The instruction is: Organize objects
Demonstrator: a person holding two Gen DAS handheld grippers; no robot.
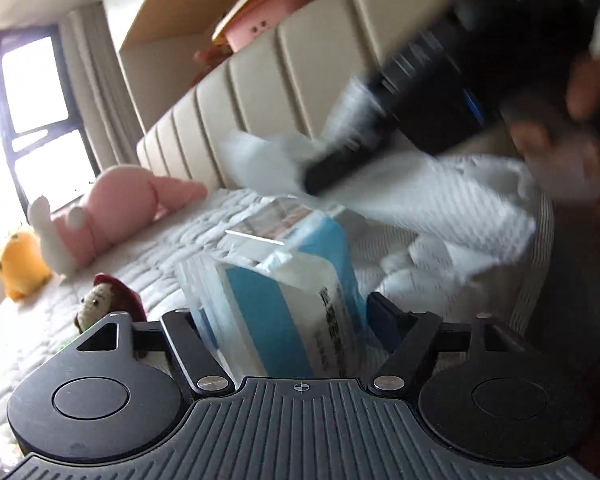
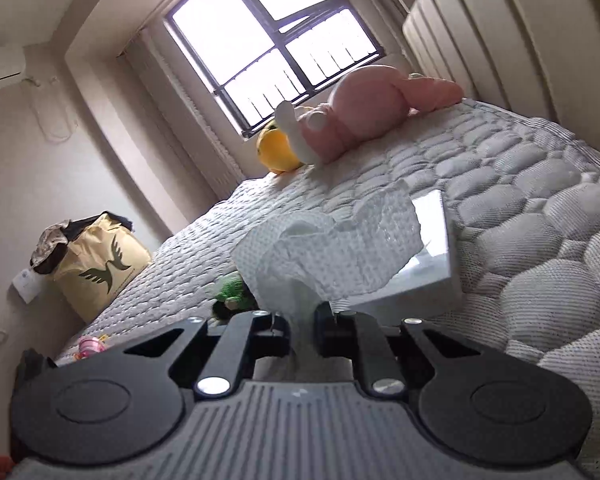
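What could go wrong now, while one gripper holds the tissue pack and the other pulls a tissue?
1. The right gripper pinches only a thin twist of the tissue, so it may tear.
2. The left gripper squeezes the soft tissue pack, which sits tilted; a pull might slide it out.
3. The right gripper looks blurred in the left wrist view, so it seems to move fast; a jerk may draw extra sheets.

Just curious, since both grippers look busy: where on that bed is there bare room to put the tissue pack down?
Bare mattress lies open between the pink plush and the tissue pack, along the headboard. Toward the bed's foot it is crowded: a green toy and a small doll.
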